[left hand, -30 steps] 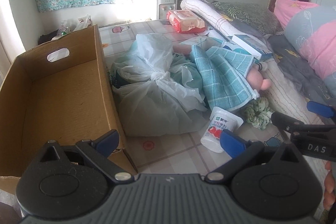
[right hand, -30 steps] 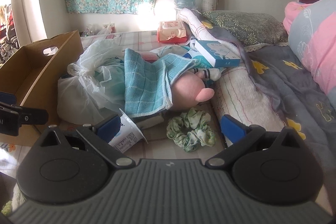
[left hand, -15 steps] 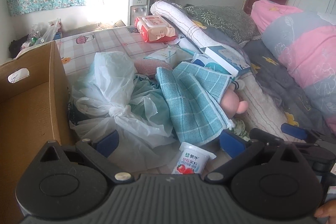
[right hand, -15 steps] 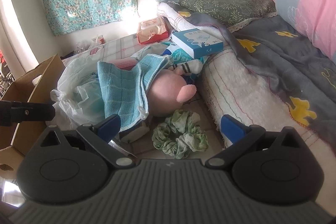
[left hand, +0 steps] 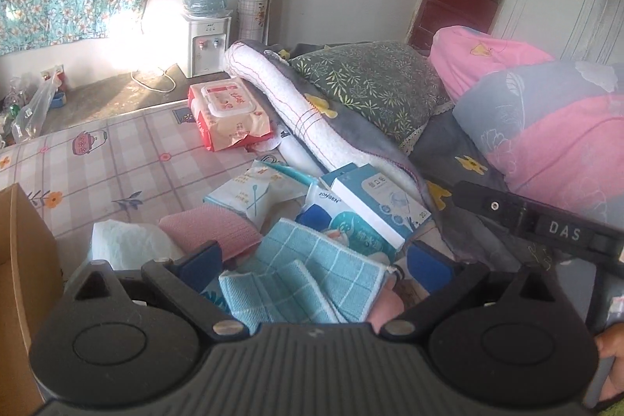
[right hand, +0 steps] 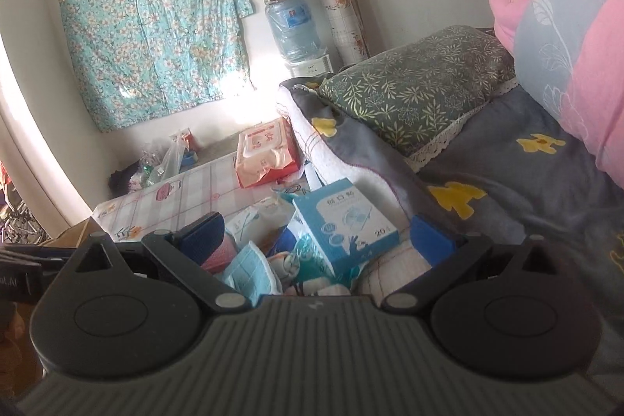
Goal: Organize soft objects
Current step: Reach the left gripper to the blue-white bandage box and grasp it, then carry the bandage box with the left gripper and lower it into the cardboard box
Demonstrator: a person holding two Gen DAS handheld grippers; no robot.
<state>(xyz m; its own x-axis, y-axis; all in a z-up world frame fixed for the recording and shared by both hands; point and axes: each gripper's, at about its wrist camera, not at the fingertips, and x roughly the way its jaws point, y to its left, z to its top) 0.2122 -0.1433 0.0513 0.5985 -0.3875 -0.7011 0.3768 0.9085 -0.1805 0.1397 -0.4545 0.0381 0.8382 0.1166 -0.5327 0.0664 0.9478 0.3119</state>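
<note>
A blue checked towel point(left hand: 312, 279) lies draped over a pink plush toy point(left hand: 386, 307) on the mat, straight below my left gripper point(left hand: 316, 260), which stands open with nothing between its fingers. A pink ribbed cloth point(left hand: 206, 232) and a white plastic bag point(left hand: 124, 244) lie to the towel's left. In the right wrist view the same towel point(right hand: 249, 275) shows folded under my right gripper point(right hand: 318, 240), also open and empty. A blue and white box point(right hand: 343, 221) rests between its fingers, further off.
A cardboard box point(left hand: 23, 260) stands at the left edge. A red wet-wipes pack point(left hand: 226, 115) and a white packet point(left hand: 253, 193) lie on the checked mat point(left hand: 97, 166). A rolled white blanket point(left hand: 296, 115), leafy pillow point(left hand: 374, 84) and pink-grey quilt point(left hand: 546, 127) fill the right.
Both grippers moved forward and tilted up over the pile; the yoghurt cup, green scrunchie and most of the cardboard box have dropped out of view. Both stay open.
</note>
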